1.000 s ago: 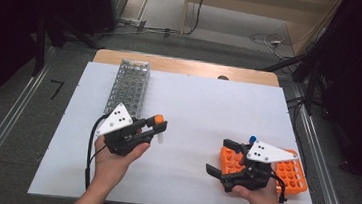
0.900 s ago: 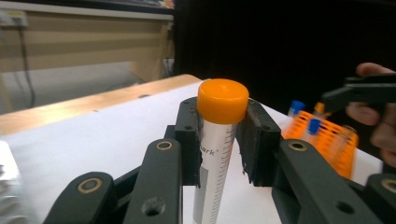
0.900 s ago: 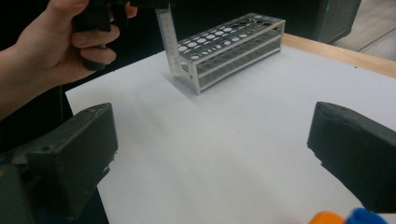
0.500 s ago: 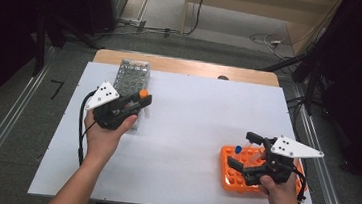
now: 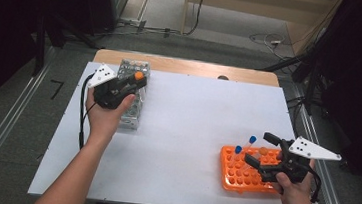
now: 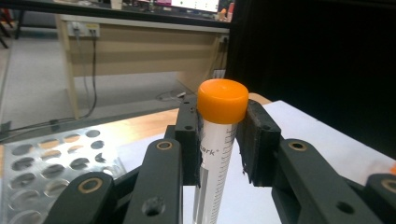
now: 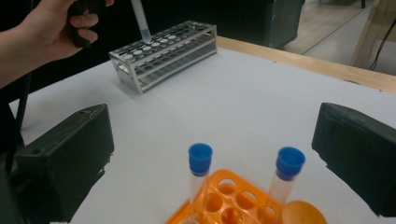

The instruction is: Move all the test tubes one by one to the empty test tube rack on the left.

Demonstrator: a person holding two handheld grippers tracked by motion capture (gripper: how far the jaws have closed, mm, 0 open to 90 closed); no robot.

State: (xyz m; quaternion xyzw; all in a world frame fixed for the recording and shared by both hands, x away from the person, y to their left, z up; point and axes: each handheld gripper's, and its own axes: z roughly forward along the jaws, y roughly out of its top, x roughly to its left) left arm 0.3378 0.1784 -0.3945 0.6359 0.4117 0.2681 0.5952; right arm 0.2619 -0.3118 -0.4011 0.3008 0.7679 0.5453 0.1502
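A white rectangular board (image 5: 191, 128) is laid over a light wooden table (image 5: 182, 66), of which a strip is seen along the far edge. Grey carpeted floor is seen around the table, with metal rails along both sides, loose cables on the floor beyond the far edge, and dark curtains at the left and right of the room. A perforated metal tube rack (image 5: 133, 95) is stood on the board at the far left, and an orange plastic tube rack (image 5: 242, 171) at the near right, with two blue-capped tubes (image 7: 200, 161) held upright in it. A clear graduated tube with an orange cap (image 6: 221, 105) is clamped just below its cap between the jaws of the left gripper (image 5: 131, 82), its tip held just above the metal rack's holes. The jaws of the right gripper (image 5: 261, 149) are spread wide apart above the orange rack, with nothing held.
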